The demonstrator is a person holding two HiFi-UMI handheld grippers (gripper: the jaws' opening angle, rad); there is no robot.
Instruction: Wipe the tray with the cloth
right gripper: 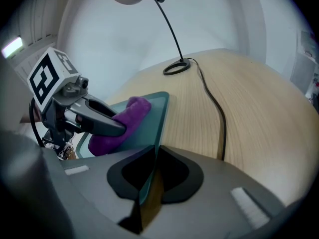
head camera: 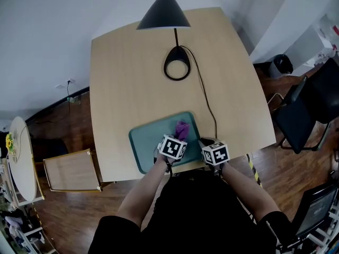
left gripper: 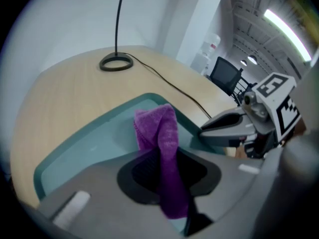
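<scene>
both forearms reaching forward side by side, left gripper [left gripper: 164, 169] tilted steeply down, jaws pinching purple cloth [left gripper: 160, 128] on teal tray [left gripper: 84, 146], right gripper [right gripper: 149, 179] jaws clamped on tray's right rim, wooden surface [head camera: 132, 67]

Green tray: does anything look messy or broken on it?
Nothing stands out. The teal plastic tray lies flat on the wooden table. The right gripper pinches its rim, and the left gripper holds the purple cloth on it.

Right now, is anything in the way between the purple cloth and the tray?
No, nothing visible. The left gripper holds the cloth right over the bare tray. The right gripper only pinches the tray's rim, off to the side.
</scene>
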